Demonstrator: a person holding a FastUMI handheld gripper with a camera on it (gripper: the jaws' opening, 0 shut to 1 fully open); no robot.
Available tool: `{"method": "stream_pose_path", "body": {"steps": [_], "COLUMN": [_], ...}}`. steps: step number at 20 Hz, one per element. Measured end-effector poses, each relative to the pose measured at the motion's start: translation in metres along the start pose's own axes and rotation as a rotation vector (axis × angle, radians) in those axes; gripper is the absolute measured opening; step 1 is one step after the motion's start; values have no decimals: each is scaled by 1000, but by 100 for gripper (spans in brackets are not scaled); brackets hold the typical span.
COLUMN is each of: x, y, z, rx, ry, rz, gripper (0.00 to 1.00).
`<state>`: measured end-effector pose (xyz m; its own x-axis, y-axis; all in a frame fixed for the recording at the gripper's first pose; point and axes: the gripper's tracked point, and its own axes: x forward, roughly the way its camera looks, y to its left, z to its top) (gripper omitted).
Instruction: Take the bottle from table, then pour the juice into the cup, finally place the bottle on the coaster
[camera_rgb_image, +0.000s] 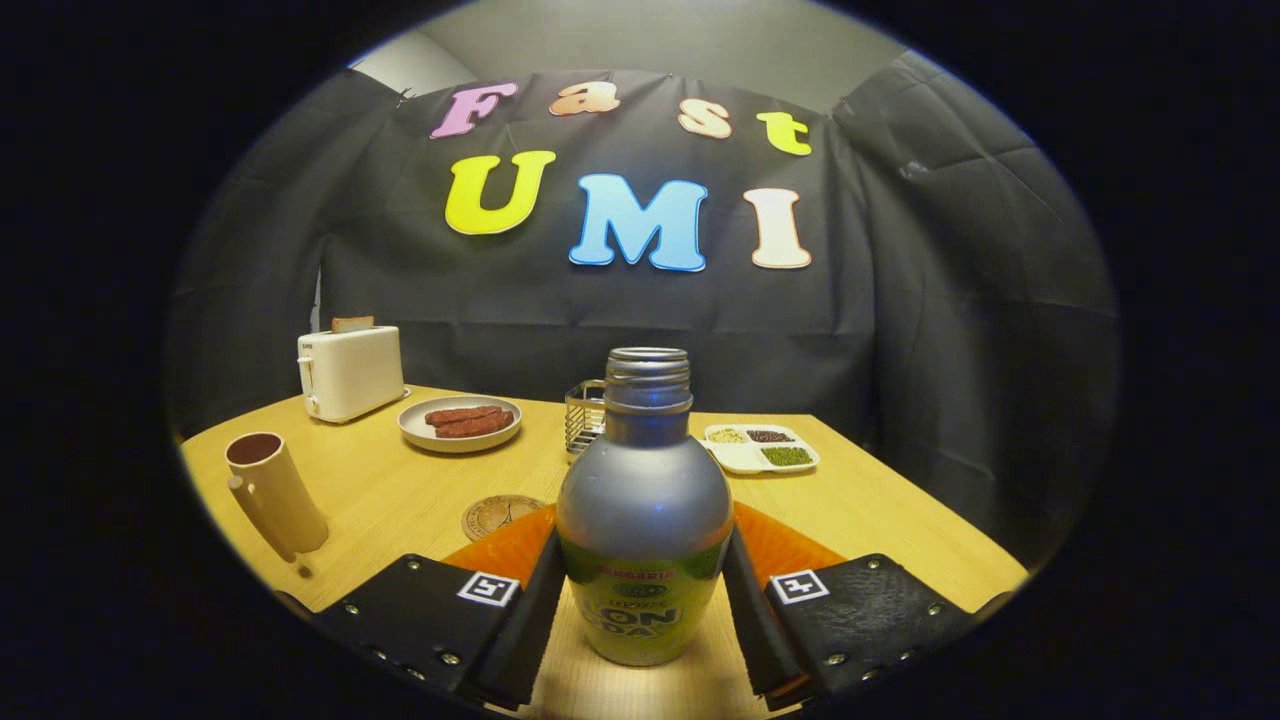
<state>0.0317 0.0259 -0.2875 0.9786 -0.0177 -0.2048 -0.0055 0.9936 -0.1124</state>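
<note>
A silver bottle with a green label and an open, capless neck stands upright between my fingers. My gripper is shut on it, one finger pressing each side of its lower body. A tall beige cup with a dark inside stands on the table to the left, beyond the left finger. A round wooden coaster lies flat just ahead of the left finger, partly hidden by the bottle. The bottle's base is close to the tabletop; I cannot tell if it touches.
An orange mat lies behind the bottle. Farther back on the wooden table are a white toaster, a plate of sausages, a wire holder and a divided tray of grains.
</note>
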Motion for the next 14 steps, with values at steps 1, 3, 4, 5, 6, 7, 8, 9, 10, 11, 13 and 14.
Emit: {"method": "stream_pose_path", "body": {"steps": [1,3,4,5,6,7,8,9,10,11,13,14], "x": [-1,-2,-3,-3,-3,-5,-7,-8,-9,-9,-11,-12], "y": [1,9,12,17,22,28,34,41,49,57,76,86], "z": [14,39,51,61,69,75,83,89,93,97,103,107], "rx": [-45,-114,-140,-165,-193,-220,-249,-282,-320,-358,-429,-472], "ry": [-8,-23,-33,-39,-37,-38,-41,-43,-44,-41,-45,-56], "rz": [-4,12,19,30,37,47,56,66,78,89,127,141], "gripper": [76,77,77,77,76,77,77,77,77,77,77,77]}}
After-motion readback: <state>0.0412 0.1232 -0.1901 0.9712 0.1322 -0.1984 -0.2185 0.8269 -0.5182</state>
